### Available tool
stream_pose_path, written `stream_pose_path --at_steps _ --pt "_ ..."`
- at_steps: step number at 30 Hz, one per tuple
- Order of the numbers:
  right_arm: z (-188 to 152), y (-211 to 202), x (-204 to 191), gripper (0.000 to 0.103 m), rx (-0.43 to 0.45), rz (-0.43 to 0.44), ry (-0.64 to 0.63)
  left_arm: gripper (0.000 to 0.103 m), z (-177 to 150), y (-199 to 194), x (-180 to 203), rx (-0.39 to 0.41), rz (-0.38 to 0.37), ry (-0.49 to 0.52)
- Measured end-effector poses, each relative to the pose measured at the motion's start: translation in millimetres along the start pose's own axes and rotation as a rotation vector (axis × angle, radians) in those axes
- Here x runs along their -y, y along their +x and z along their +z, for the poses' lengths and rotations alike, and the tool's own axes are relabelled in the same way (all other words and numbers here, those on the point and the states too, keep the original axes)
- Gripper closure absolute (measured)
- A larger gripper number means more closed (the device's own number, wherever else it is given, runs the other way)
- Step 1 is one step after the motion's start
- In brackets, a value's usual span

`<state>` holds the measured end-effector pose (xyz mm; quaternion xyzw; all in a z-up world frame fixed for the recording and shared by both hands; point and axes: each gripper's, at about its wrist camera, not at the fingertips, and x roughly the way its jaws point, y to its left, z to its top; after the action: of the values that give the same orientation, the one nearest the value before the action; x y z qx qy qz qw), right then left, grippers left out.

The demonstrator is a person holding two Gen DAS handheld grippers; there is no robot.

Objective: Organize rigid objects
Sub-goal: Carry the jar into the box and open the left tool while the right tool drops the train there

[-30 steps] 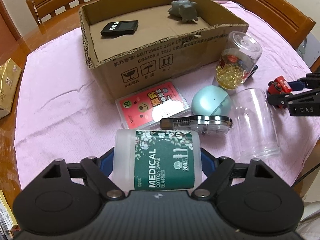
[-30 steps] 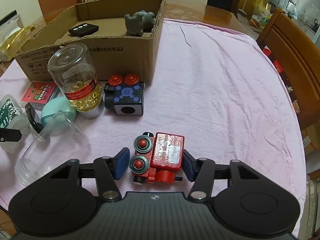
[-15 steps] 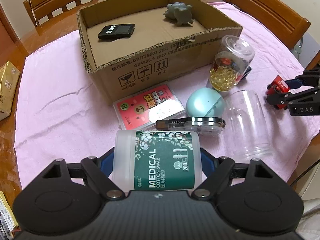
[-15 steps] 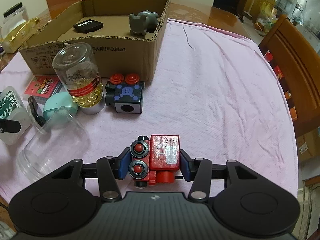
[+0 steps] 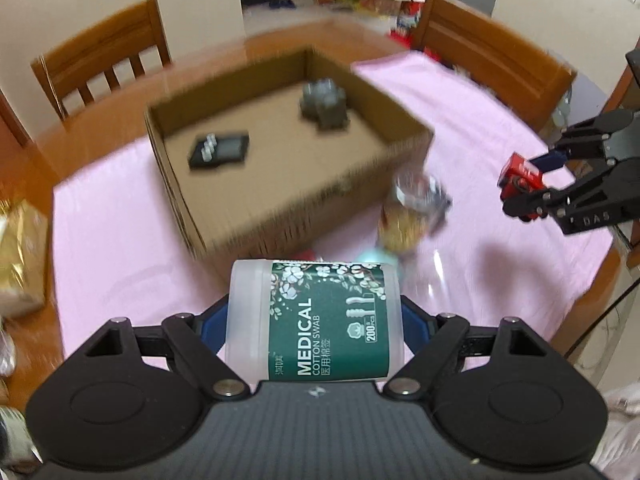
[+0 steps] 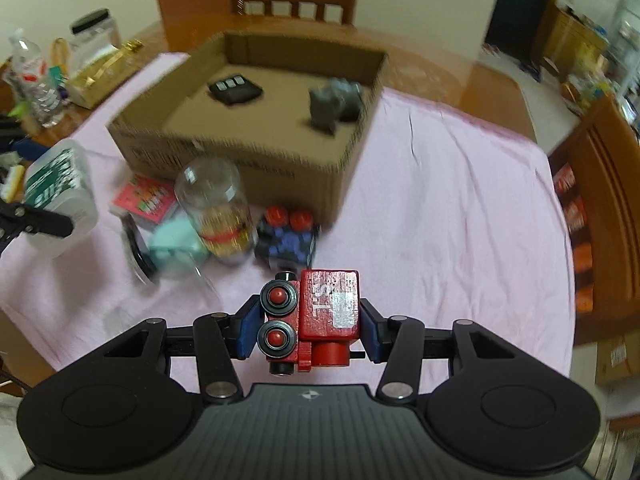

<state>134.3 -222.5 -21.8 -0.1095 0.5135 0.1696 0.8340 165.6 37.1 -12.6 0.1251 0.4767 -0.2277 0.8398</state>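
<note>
My left gripper (image 5: 314, 320) is shut on a white cotton swab jar (image 5: 316, 316) with a green label, held sideways above the pink cloth. My right gripper (image 6: 310, 322) is shut on a red toy train (image 6: 316, 316), also lifted off the cloth. Each gripper shows in the other's view: the right one (image 5: 528, 182) with the red train (image 5: 520, 176) at the right, the swab jar (image 6: 56, 196) at the left. Ahead stands an open cardboard box (image 5: 288, 200) holding a black remote (image 5: 218, 150) and a grey toy animal (image 5: 324, 106).
On the cloth in front of the box stand a capsule jar (image 6: 218, 212), a mint round case (image 6: 176, 242), a blue and red block toy (image 6: 288, 236), a pink card pack (image 6: 146, 198) and a clear cup (image 5: 440, 276). Wooden chairs (image 5: 104, 64) ring the table; bottles and packets (image 6: 36, 76) crowd the left.
Both grippers have risen off the cloth with their loads, so the box and table items look smaller and lower. The right jaws closed fully on the train.
</note>
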Motion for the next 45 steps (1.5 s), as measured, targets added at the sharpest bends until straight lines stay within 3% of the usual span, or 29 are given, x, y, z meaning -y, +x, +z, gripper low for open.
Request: stream_pose_path --at_steps 10,22,24,26,27,37,45 --pt "61.7 -31.5 10.5 0.048 0.107 0.029 -0.085 0.021 59.2 2.3 -18.4 0.142 0.061 -0.039" --pt "115.0 -19.2 6.6 0.048 0.143 0.050 -0.162 0.021 78.4 45.0 -38.5 0.146 0.148 -0.118" --pt "120.2 -14.9 4.4 0.048 0.142 0.055 -0.171 0.018 81.7 49.8 -43.8 0.164 0.166 -0.151" --pt "126.7 -9.7 2.4 0.048 0.139 0.062 -0.178 0.007 83.7 51.9 -48.1 0.185 0.195 -0.177" --pt "130.0 -7.0 1.3 0.048 0.139 0.065 -0.182 0.006 84.4 51.8 -50.3 0.198 0.208 -0.188" --pt "157.1 20.4 -6.2 0.048 0.117 0.099 -0.204 0.004 55.9 30.0 -65.6 0.227 0.188 -0.330" --pt "183.7 40.0 -11.6 0.048 0.114 0.115 -0.221 0.003 15.0 6.1 -74.6 0.248 0.288 -0.438"
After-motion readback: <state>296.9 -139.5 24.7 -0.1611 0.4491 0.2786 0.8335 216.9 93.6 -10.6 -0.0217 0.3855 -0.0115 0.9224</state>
